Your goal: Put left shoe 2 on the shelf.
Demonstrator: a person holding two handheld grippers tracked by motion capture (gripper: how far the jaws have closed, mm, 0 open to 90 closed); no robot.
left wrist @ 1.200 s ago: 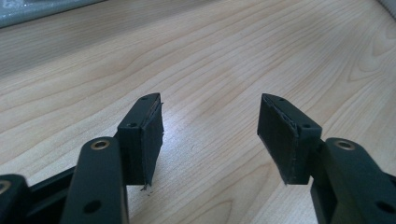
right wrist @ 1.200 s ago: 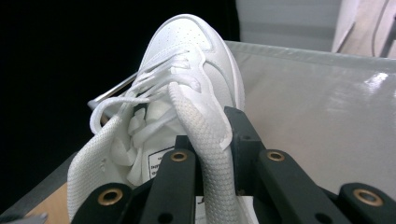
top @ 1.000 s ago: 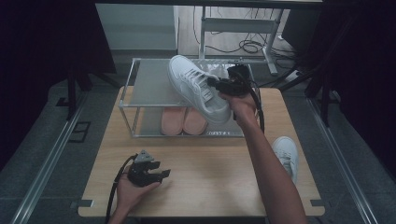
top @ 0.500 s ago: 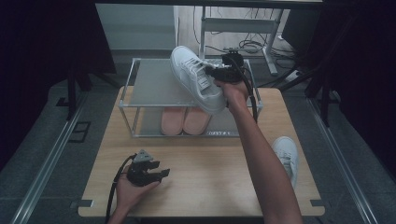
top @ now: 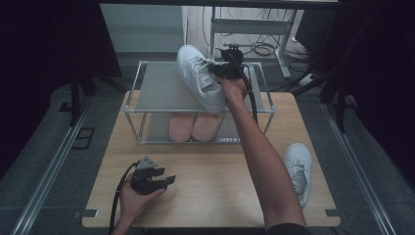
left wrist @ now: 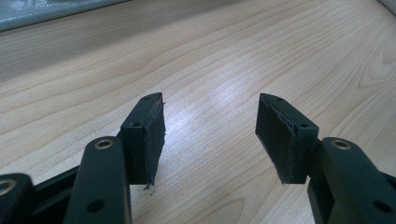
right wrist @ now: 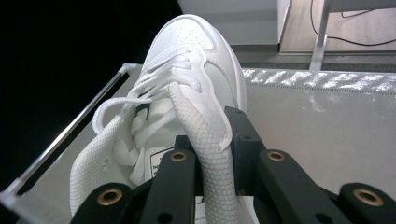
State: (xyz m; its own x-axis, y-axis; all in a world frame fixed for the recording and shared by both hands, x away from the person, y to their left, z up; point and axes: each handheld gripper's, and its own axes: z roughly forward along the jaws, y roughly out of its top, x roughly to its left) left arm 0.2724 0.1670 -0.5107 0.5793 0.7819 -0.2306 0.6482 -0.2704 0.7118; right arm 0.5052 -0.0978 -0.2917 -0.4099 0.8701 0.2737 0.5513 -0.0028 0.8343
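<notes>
The right gripper (top: 221,73) clamped the white shoe (top: 199,76) by its collar, above the rack's (top: 161,88) top shelf, toe pointing away, long axis tilted. The left gripper (left wrist: 210,135) rested on the table (top: 215,186), jaws wide, empty.

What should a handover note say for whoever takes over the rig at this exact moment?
Right claw: shut on the collar of a white sneaker, held above the rack's top shelf.
Left claw: open, holding nothing, low over the wooden table.
Second white sneaker lies at the table's right edge. Pink insoles sit on the lower shelf.
Done: first sneaker lifted to the rack.
Left: probably set it down, then fetch the second.
</notes>
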